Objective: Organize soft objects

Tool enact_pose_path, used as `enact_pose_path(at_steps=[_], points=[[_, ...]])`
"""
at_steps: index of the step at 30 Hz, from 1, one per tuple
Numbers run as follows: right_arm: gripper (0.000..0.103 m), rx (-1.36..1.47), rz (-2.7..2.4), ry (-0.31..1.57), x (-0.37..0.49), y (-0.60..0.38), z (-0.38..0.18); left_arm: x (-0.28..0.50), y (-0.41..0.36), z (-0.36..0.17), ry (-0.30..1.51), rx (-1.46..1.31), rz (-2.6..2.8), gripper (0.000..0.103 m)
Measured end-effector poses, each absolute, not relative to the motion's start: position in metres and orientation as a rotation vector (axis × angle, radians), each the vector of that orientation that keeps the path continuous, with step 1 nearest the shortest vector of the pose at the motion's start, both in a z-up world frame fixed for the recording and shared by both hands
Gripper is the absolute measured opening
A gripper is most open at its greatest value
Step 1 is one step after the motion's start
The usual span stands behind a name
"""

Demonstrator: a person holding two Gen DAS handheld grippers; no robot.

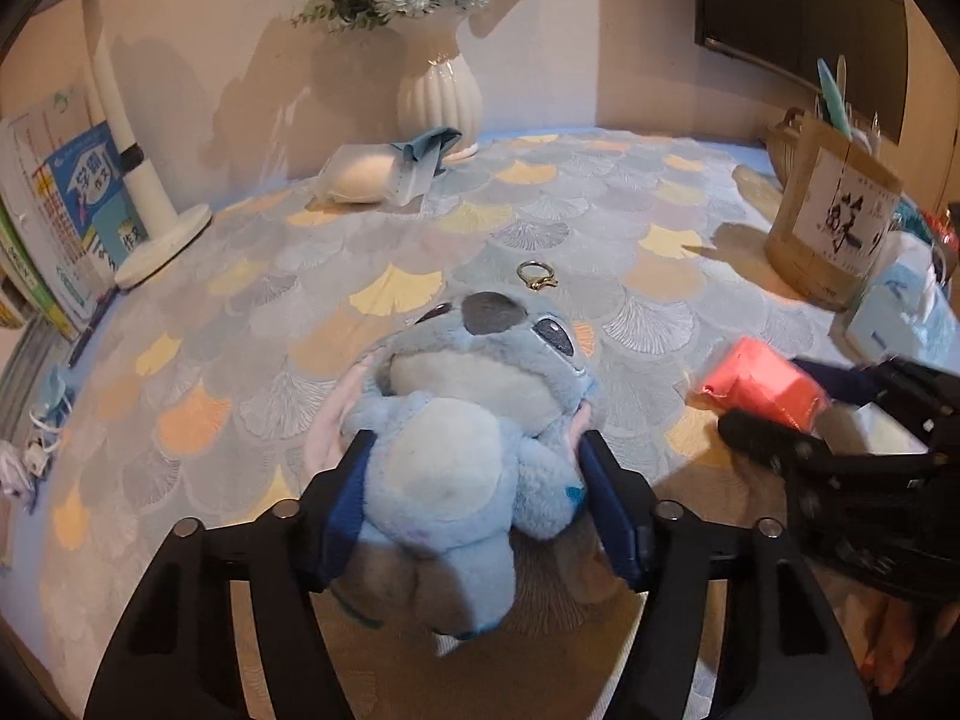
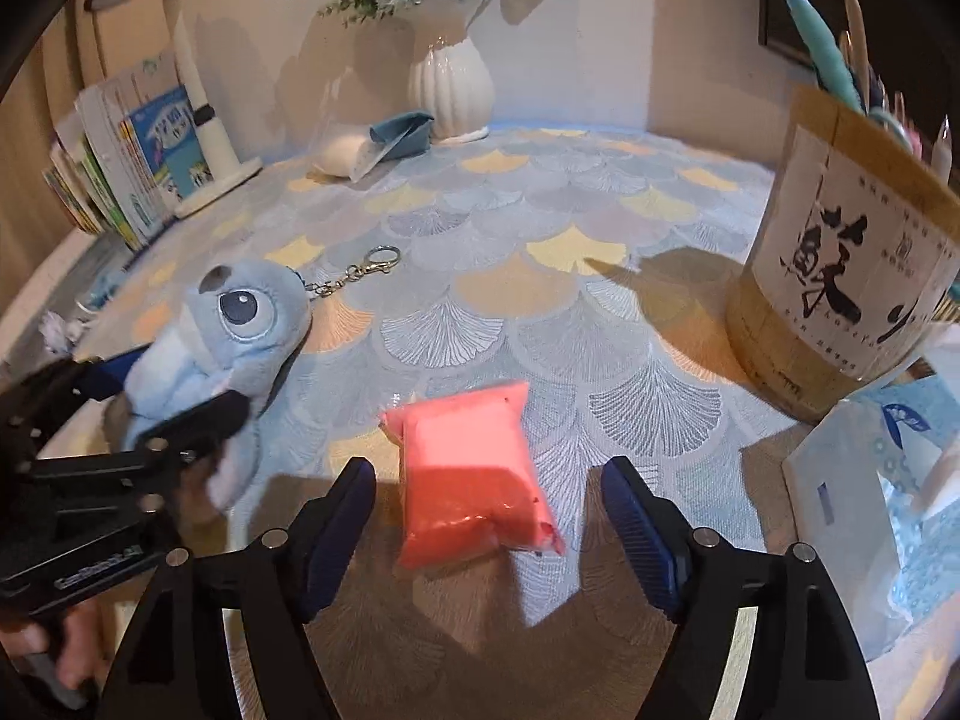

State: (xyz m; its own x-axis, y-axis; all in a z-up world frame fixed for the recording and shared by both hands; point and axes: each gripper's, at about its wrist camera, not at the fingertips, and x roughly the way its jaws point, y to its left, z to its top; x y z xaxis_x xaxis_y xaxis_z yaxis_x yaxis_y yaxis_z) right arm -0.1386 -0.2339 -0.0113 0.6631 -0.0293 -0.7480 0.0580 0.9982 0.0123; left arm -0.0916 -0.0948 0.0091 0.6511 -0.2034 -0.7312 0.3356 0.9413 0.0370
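Observation:
A blue plush toy (image 1: 468, 360) with big dark eyes lies on its back on the fan-patterned tablecloth (image 1: 540, 210). My left gripper (image 1: 474, 450) is shut on its body, a blue pad pressing on each side. A metal key ring (image 1: 536, 276) lies past its head. In the right wrist view the plush toy (image 2: 240, 312) and the left gripper (image 2: 174, 387) show at the left. A pink soft packet (image 2: 474, 468) lies flat between the fingers of my right gripper (image 2: 489, 468), which is open with a gap on both sides. The same pink packet (image 1: 756, 372) and right gripper (image 1: 768, 396) appear at the left wrist view's right edge.
A white vase (image 1: 438, 96) of flowers stands at the back wall, with a white pouch and blue cloth (image 1: 372, 174) beside it. A lamp base (image 1: 162, 240) and books (image 1: 60, 228) stand at the left. A wooden pen holder (image 2: 840, 276) and tissue pack (image 2: 870, 480) are at the right.

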Motion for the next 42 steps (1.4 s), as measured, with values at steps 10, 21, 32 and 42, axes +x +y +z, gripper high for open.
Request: enact_pose_path(at_steps=[10, 21, 32, 42], points=[[0.041, 0.062, -0.029, 0.761, -0.17, -0.233, 0.03, -0.135, -0.112, 0.058, 0.705, 0.131, -0.419, 0.06], [0.041, 0.109, -0.152, 0.707, -0.229, -0.291, 0.104, -0.174, -0.187, 0.112, 0.635, 0.131, -0.63, 0.018], [0.041, 0.187, -0.145, 0.715, -0.25, -0.341, 0.092, -0.145, -0.172, 0.077, 0.826, 0.066, -0.606, 0.024], [0.041, 0.241, -0.048, 0.717, -0.254, -0.336, 0.086, -0.19, -0.162, 0.041, 0.932, 0.197, -0.47, 0.099]])
